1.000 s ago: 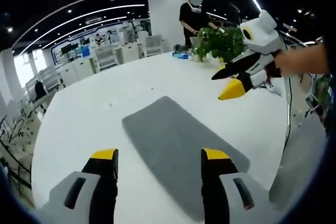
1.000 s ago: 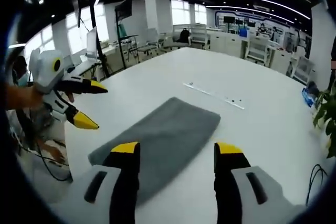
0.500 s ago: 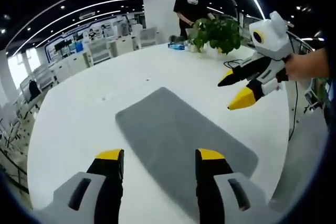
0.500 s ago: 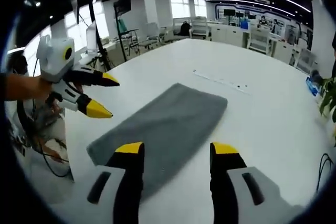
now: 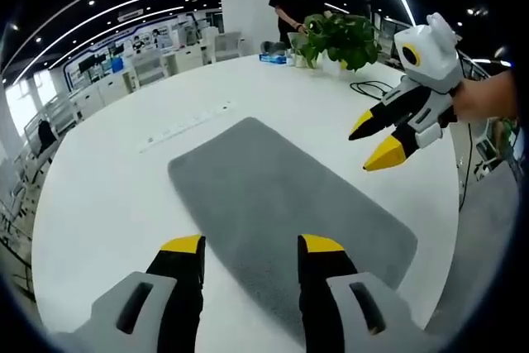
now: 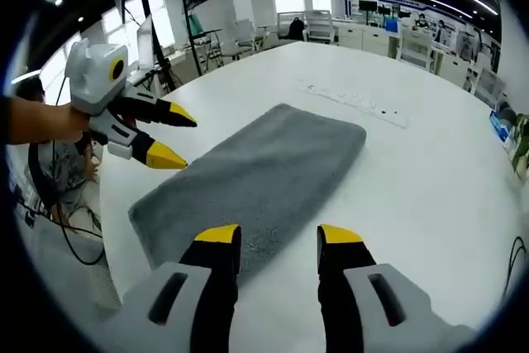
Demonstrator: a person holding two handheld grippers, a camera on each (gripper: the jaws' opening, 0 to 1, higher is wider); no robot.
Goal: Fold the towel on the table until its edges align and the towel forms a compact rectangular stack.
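Observation:
A grey towel (image 5: 281,204) lies flat in a long rectangle on the white table (image 5: 107,179). My left gripper (image 5: 252,247) hovers open over the towel's near long edge, nothing between its fingers. The right gripper (image 5: 369,146) comes in from the right, open, above the towel's far side, held by a hand. In the right gripper view the towel (image 6: 248,179) stretches away from my right gripper (image 6: 278,237), which is open just above the towel's near edge. The left gripper (image 6: 183,141) hangs open over the towel's left side.
A potted plant (image 5: 335,37), a blue box (image 5: 273,57) and a standing person (image 5: 293,6) are at the table's far end. A thin strip (image 6: 355,101) lies on the table beyond the towel. A black cable (image 5: 368,84) runs near the plant. The table's edge curves close by the towel.
Both grippers have come lower and closer to the towel, and each pair of jaws has narrowed a little. The towel still lies flat.

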